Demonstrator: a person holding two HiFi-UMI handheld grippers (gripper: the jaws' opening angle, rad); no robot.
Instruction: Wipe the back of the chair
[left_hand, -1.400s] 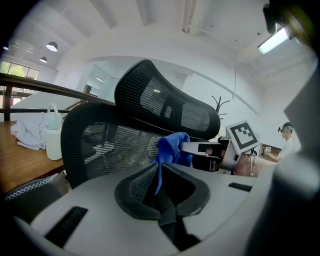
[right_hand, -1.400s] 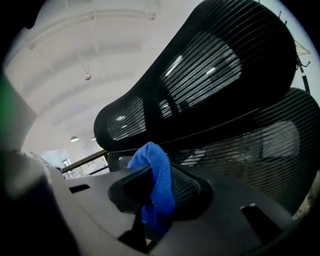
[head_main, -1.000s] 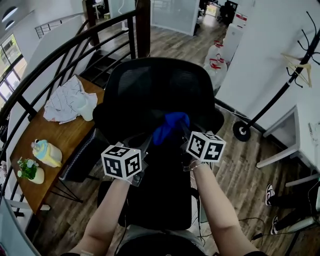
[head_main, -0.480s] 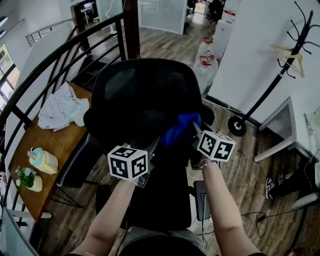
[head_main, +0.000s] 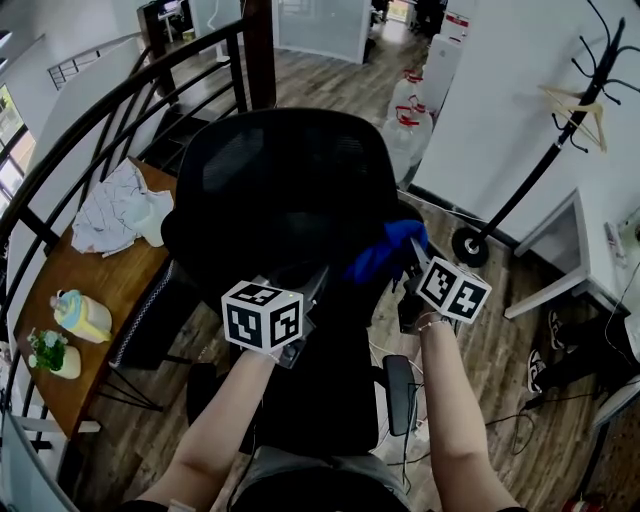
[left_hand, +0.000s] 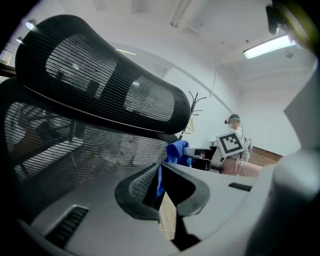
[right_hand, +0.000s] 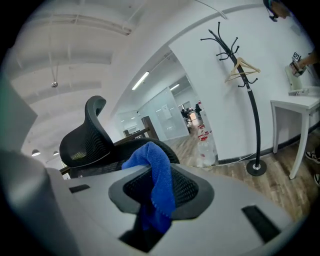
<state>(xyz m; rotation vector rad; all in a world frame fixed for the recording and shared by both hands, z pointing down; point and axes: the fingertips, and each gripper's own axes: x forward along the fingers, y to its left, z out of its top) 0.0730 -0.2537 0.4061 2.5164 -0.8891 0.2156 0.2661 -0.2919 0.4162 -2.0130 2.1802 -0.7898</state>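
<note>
Right gripper (head_main: 410, 265) pinches the blue cloth (head_main: 385, 250) at the right edge of the chair back (head_main: 280, 180), left gripper (head_main: 312, 288) nearly closed and empty; the cloth may slide off that edge, wiping nothing.

Chair back (head_main: 280, 190) blocks fwd; railing (head_main: 258, 50) & side table (head_main: 100, 282) crowd left. Open floor (head_main: 500, 330) right, up to coat stand (head_main: 466, 247).
</note>
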